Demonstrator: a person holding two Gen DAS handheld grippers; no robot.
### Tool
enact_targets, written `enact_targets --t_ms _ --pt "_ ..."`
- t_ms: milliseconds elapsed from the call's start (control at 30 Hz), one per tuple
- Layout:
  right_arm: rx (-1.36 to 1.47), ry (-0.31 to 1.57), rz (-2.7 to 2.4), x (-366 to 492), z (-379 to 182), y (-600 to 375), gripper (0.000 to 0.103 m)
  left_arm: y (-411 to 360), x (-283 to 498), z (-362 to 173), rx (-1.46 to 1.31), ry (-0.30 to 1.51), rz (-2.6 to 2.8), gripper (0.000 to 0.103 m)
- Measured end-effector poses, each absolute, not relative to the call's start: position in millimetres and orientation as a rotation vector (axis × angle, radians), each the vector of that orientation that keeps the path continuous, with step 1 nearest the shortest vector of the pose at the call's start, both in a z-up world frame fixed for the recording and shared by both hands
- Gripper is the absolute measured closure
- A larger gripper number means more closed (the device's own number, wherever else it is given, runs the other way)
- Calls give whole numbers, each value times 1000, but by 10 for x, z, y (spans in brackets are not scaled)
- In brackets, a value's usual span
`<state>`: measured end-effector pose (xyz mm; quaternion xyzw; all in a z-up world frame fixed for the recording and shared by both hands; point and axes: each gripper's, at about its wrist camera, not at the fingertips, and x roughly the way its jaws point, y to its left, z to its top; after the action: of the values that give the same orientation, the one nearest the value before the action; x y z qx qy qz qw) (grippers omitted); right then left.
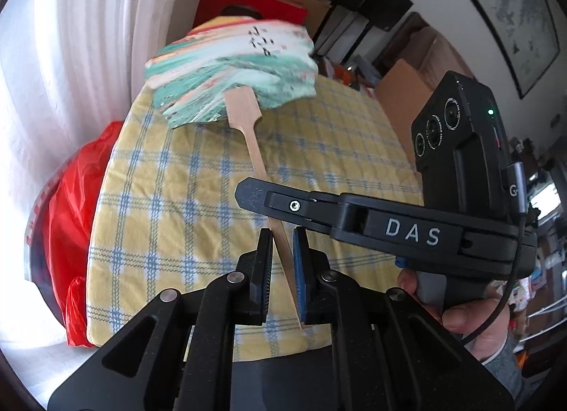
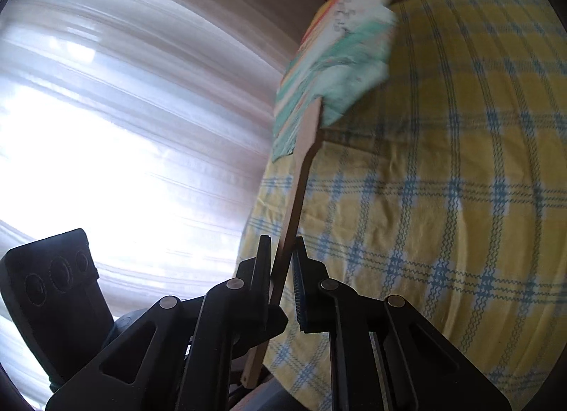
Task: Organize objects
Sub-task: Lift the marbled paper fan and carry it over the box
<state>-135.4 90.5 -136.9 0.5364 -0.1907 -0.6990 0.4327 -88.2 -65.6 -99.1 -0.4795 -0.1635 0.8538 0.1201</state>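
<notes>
- Both the left hand-held gripper (image 1: 282,251) and the right hand-held gripper (image 2: 282,262) are clenched on the fan (image 1: 230,72) handle, the fan raised above the bench (image 1: 184,198).
- Risk: two grips twisting apart could snap the thin handle.

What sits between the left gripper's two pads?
The fan's wooden handle runs between the left gripper's pads, seen in the left wrist view.

We can't read the fan (image 2: 336,56) print, it's smeared in both views. Its handle end drops behind the left tongs (image 1: 282,276). The red bag (image 1: 71,205) is half tucked behind the counter (image 1: 177,198) cloth.
</notes>
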Motion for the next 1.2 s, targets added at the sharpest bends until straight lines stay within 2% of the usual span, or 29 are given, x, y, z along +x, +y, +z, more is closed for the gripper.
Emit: enact_targets --t_ms 433,1033,1200 --pt "1255 -651 -1741 -1350 -1061 1323 93 -322 -798 -616 -1290 -321 2528 92" --pt "1155 -673 -1901 -1264 -424 2013 93 337 -966 -78 -1176 -233 2423 92" --pt "1142 -675 -1957 -1436 -403 2217 93 578 -1053 25 -1166 -218 2381 92"
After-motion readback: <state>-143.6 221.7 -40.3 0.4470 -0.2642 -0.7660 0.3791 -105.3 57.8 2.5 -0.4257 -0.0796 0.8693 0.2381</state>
